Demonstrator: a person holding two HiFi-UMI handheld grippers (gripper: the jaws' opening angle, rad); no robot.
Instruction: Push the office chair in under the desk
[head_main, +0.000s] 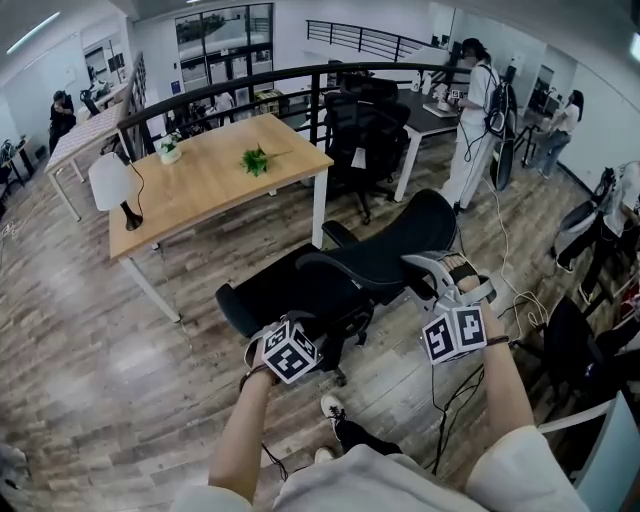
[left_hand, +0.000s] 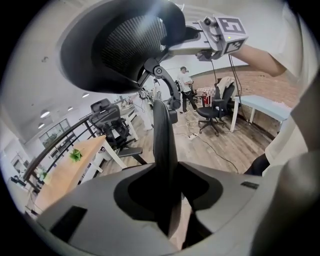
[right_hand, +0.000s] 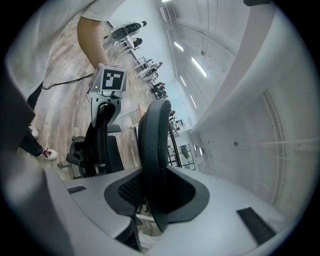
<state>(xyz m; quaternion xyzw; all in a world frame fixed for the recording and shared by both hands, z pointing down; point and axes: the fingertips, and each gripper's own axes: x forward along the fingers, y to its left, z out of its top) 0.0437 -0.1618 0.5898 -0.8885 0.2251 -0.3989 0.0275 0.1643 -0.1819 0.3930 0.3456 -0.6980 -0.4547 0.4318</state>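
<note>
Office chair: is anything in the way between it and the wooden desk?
Nothing visible blocks it. Only bare wood floor lies between the office chair and the wooden desk. The desk's white corner leg stands close to the chair, so it may need steering around.

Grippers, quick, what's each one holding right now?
Left gripper: closed on the backrest rim of the office chair.
Right gripper: closed on that backrest rim too.
</note>
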